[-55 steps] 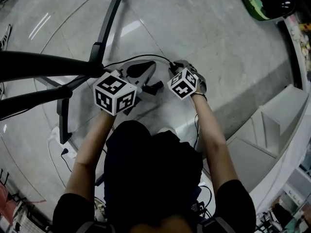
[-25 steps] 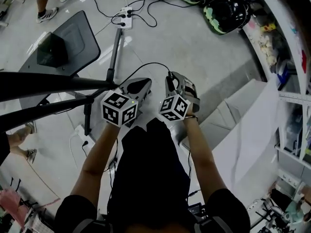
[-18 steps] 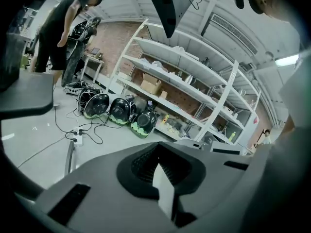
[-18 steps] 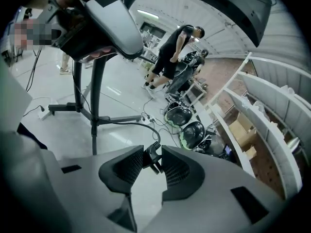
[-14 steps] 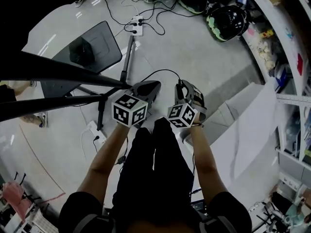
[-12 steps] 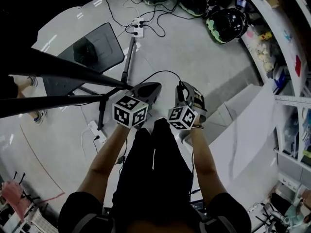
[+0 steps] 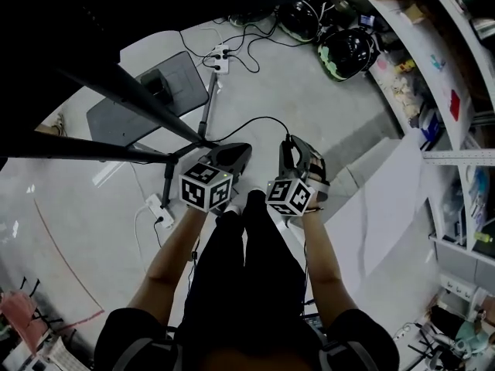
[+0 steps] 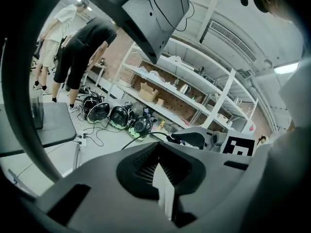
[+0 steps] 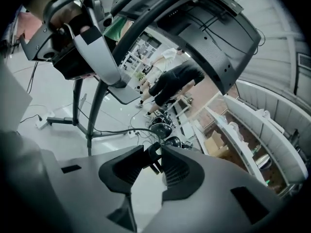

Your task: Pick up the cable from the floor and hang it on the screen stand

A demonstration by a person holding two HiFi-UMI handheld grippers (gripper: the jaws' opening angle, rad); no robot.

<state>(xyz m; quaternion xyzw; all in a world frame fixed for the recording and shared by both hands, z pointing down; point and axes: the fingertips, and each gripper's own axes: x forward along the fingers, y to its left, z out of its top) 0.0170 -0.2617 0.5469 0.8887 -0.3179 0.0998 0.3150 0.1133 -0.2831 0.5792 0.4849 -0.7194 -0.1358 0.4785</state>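
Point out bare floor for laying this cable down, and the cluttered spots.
Bare: floor between the stand's base plate and the helmets; also left of the near power strip. Crowded: around the far power strip and its cords, and along the shelves.

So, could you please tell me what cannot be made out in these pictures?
- Whether the left gripper pinches the cable: in the left gripper view its shut jaws hide the contact, and in the head view the cable is too thin.
- The top of the screen stand: lost in the dark upper left of the head view.
- Shelf items: too small and blurred in the head view.
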